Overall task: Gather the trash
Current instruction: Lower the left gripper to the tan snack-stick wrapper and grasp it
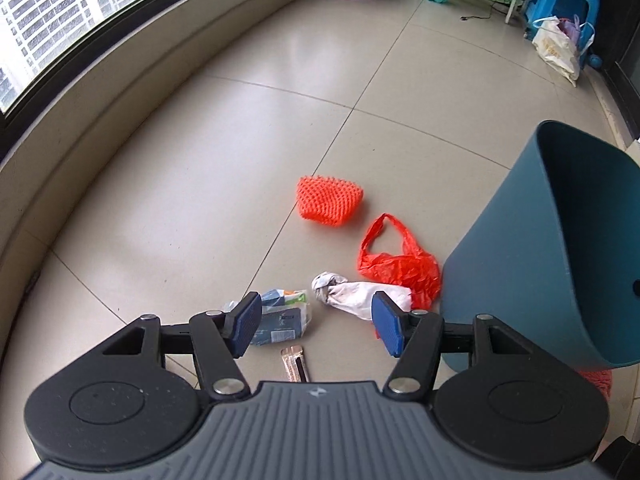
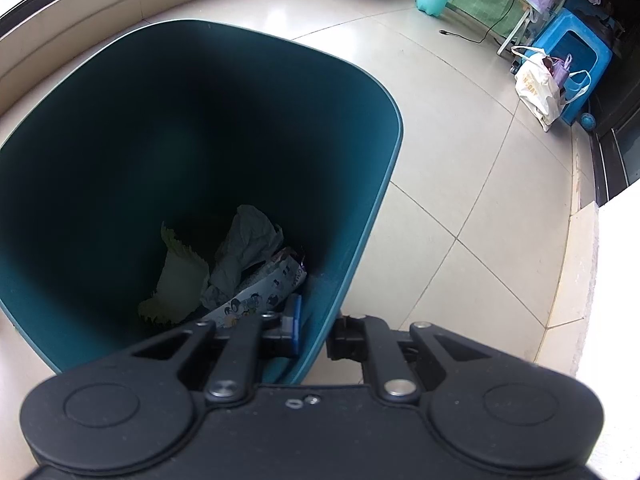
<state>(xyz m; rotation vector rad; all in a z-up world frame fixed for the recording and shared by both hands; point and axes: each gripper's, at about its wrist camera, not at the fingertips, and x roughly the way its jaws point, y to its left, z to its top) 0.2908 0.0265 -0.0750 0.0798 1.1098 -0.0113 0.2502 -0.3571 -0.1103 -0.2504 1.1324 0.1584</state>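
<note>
Black left gripper (image 1: 316,326) with blue ribbed pads (image 1: 387,328), silver pivot screws, grey ridged housing

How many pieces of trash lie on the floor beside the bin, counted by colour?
Orange or red: 2, the foam net and the plastic bag
White or grey: 1, the crumpled paper
Blue and white: 1, the packet
Pink: 1, the small strip
Total: 5 pieces left of the teal bin

Tiled floor (image 1: 240,140) with scattered trash, teal bin (image 1: 520,280)
</note>
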